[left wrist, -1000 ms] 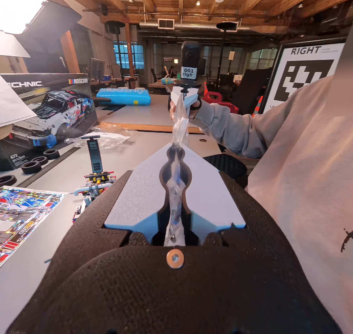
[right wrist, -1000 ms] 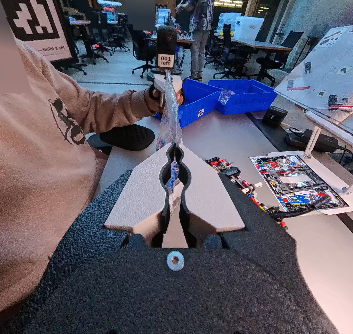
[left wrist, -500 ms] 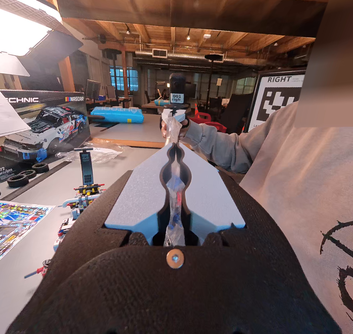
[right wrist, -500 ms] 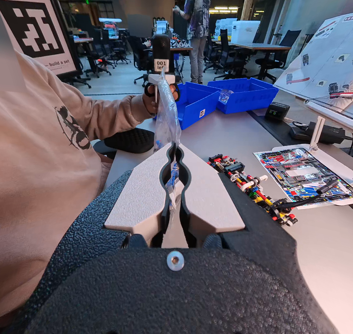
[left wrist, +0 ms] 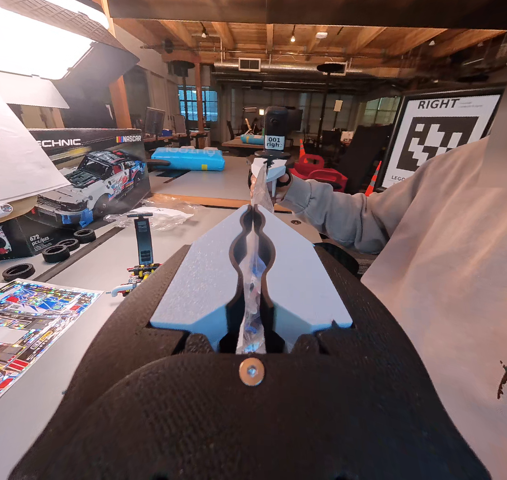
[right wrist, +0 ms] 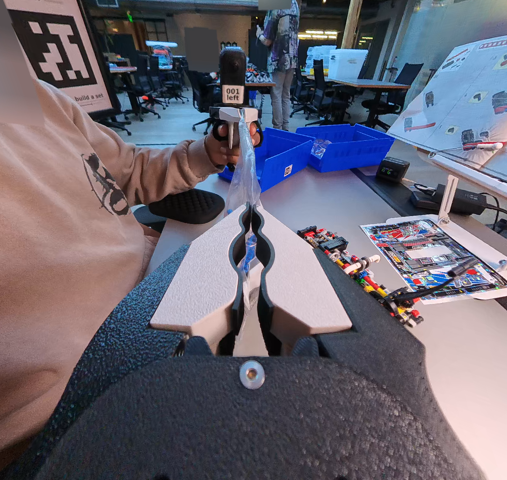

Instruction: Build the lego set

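Above the table [right wrist: 315, 203], beside the half-built car [right wrist: 356, 266], my left gripper [left wrist: 252, 211] and right gripper [right wrist: 251, 211] both clench one unopened parts bag [right wrist: 244, 176]; wheels [left wrist: 56, 253] unfitted, most building remains.

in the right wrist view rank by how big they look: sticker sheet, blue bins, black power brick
1. blue bins
2. sticker sheet, nearer the camera, so unsure against the bins
3. black power brick

We spot lettering on the black car box [left wrist: 82, 181], the white marker poster [left wrist: 441, 140] and the small white label [left wrist: 274, 142] on the far camera [left wrist: 274, 121]. The blue bin [right wrist: 277, 162] wears a tiny sticker [right wrist: 288, 170]; we're not quoting any of it.
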The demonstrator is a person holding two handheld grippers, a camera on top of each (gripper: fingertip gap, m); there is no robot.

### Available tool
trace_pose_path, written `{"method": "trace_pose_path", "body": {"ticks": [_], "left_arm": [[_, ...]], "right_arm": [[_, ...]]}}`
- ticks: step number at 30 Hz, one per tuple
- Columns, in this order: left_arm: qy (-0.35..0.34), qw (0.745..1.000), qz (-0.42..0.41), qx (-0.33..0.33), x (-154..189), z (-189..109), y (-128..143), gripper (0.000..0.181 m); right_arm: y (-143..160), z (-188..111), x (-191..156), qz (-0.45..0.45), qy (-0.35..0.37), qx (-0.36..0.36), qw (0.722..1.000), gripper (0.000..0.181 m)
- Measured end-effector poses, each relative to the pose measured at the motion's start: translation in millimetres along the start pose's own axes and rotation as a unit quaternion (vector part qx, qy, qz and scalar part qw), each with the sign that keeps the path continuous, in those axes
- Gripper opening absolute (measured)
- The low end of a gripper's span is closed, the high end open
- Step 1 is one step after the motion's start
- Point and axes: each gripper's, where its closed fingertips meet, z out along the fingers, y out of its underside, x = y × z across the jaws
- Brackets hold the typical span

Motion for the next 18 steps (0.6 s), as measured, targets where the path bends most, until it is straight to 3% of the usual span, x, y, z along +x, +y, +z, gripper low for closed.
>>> {"method": "trace_pose_path", "body": {"ticks": [14,18], "left_arm": [[-0.048,0.999,0.007,-0.012,-2,-4,0,0.0],[-0.047,0.999,-0.001,0.002,-6,-3,-6,0.0]], "right_arm": [[-3,-2,0,0.012,0.003,-0.001,1.0,0.0],[-15,-1,4,-0.01,0.033,-0.015,0.999,0.026]]}}
